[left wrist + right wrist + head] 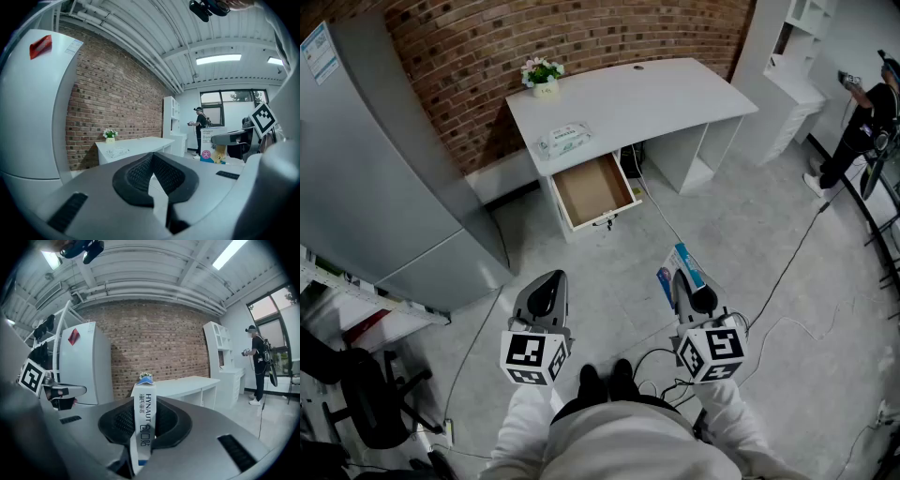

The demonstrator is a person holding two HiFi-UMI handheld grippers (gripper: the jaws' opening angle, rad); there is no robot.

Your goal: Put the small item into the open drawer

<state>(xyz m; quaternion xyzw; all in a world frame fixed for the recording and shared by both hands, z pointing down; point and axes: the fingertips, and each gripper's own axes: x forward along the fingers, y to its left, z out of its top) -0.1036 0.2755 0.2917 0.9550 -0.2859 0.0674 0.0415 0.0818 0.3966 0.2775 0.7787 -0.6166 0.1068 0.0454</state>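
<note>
We held the right gripper [681,281] [144,423] low over the grey floor [750,244], near our body. Its fingers were clamped on the small item, a slim white and blue box [683,266] [145,420]. The box stood on end between the pads and stuck out past them (its print ran along the narrow face turned to us). The left gripper [547,281] [152,158] hung level with the right one, just to its left, fingers together on themselves.

The open drawer [592,190] was farther off, pulled out from under the left end of the white desk [656,94] and showing its brown bottom. The box was well apart from the drawer, to its near right.

On the desk top a pack of wipes [564,139] lay just behind the drawer. A small flower pot [543,75] stood at the far left corner by the brick wall [581,37]. A grey fridge [384,169] stood to the left, and a person [862,122] at the far right.
</note>
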